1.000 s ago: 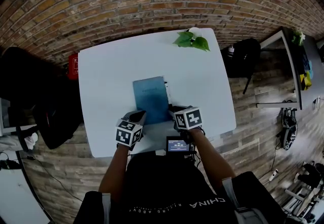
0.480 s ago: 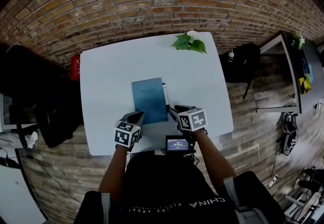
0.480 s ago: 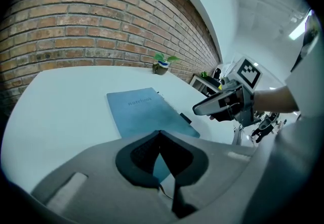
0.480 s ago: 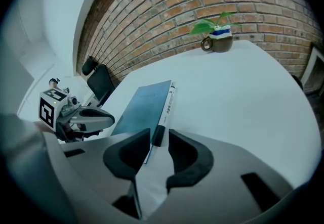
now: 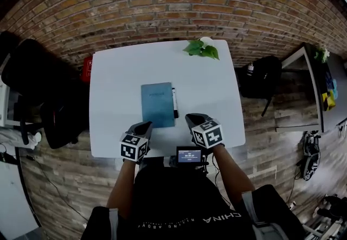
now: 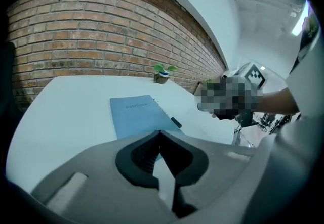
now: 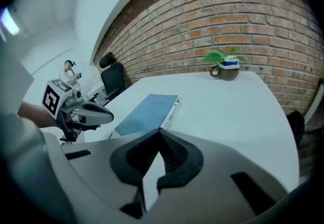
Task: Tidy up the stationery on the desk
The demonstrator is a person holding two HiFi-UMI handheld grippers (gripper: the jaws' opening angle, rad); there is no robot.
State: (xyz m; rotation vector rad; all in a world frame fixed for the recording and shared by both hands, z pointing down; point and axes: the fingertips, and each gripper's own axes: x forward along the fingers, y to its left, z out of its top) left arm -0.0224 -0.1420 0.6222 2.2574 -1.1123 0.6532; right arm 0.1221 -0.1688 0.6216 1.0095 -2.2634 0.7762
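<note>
Since the earlier frame we have drawn the left gripper (image 5: 145,125) and the right gripper (image 5: 191,119) back from the notebook (image 5: 158,104) toward the near edge of the desk (image 5: 116,79). The right jaws have just been closing, with nothing between them. Both pairs of jaws are now clenched on nothing (each gripper view shows the pads meeting at the tips), and we read that as a rest pose rather than a reach. The notebook lies flat about mid-desk, square to the edges. The pen (image 5: 174,102) lies just beside the notebook's right edge and parallel to it; whether the two touch we cannot tell. That alignment looks deliberate to us, with the stationery gathered into one neat set, well apart from the plant (image 5: 201,47) at the far edge toward the right corner. With both grippers empty and pulled away, we judge the tidying done or nearly so.
</note>
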